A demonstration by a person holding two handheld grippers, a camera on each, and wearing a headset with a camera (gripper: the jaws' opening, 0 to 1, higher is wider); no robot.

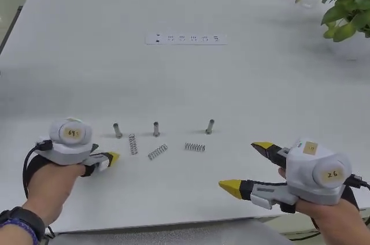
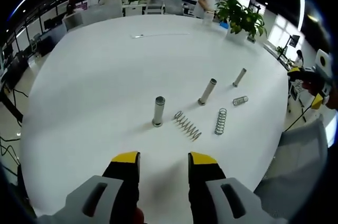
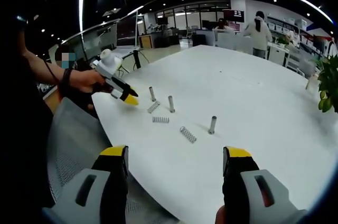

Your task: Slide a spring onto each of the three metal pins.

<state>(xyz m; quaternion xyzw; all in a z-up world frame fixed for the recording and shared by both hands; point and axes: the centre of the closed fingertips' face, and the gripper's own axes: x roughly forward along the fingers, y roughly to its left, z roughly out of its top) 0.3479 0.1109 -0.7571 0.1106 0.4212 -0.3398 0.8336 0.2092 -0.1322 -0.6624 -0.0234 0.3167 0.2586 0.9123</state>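
Nothing threaded yet: three pins [image 1: 156, 129] stand bare on the surface [image 1: 185, 83], with the springs [image 1: 195, 147] lying just beside them. My left fingers [image 2: 125, 159] are slightly apart and my right fingers [image 3: 113, 152] wide, both empty. Next I'd pinch the left spring [image 1: 133, 144] and align it over the left pin [image 1: 117, 130].

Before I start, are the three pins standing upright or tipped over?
Upright: the pins stand on end on the table, springs lying beside them.

Head view looks down; gripper views face the pins [image 1: 156, 129] from opposite sides.
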